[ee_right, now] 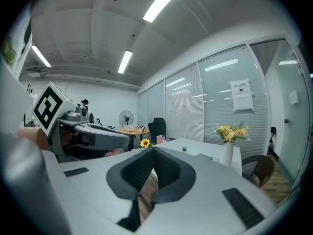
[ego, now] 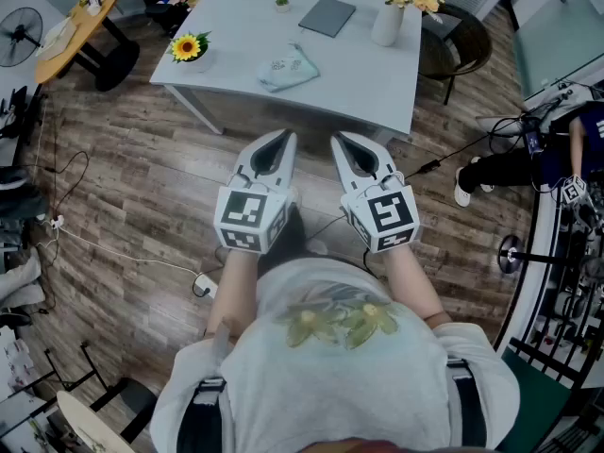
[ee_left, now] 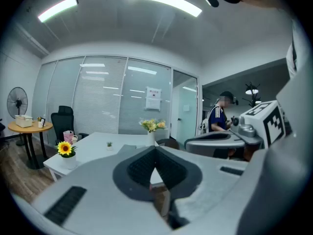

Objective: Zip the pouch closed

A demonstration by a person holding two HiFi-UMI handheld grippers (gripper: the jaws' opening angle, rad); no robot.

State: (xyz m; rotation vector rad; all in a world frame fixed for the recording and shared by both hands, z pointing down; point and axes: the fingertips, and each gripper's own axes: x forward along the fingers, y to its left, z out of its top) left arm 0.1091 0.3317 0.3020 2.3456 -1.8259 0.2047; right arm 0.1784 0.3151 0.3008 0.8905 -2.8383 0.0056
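Left tongs (ego: 283, 137), right tongs (ego: 341, 140) shut (pouch (ego: 288, 67) on table (ego: 377, 78))

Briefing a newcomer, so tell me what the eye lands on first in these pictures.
First, the left claw and right claw, side by side at the head view's centre, both shut and empty above the wooden floor. Beyond them the white table carries the pale pouch near its front edge, a sunflower at its left corner and a vase of yellow flowers far right.
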